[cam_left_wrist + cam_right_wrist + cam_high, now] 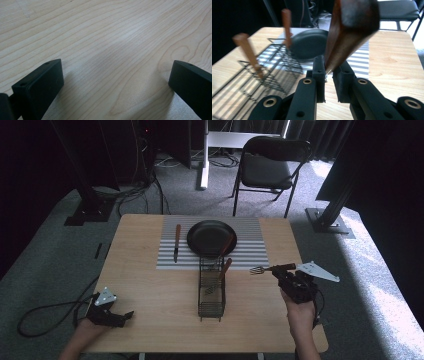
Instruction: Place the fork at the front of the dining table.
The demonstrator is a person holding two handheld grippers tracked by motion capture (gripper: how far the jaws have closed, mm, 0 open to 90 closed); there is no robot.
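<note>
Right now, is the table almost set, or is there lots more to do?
About partway. Done: the knife lies on the striped mat left of the black plate. In hand: the right gripper is shut on the fork, held just right of the mat. Left: two wooden-handled utensils stand in the wire caddy. The left gripper rests open at the table's near corner.

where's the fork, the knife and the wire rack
fork [258,269], high view, on its tines, left of the right tongs.
knife [177,234], high view, on its brown handle.
wire rack [211,310], high view, on its near end wall.
</note>
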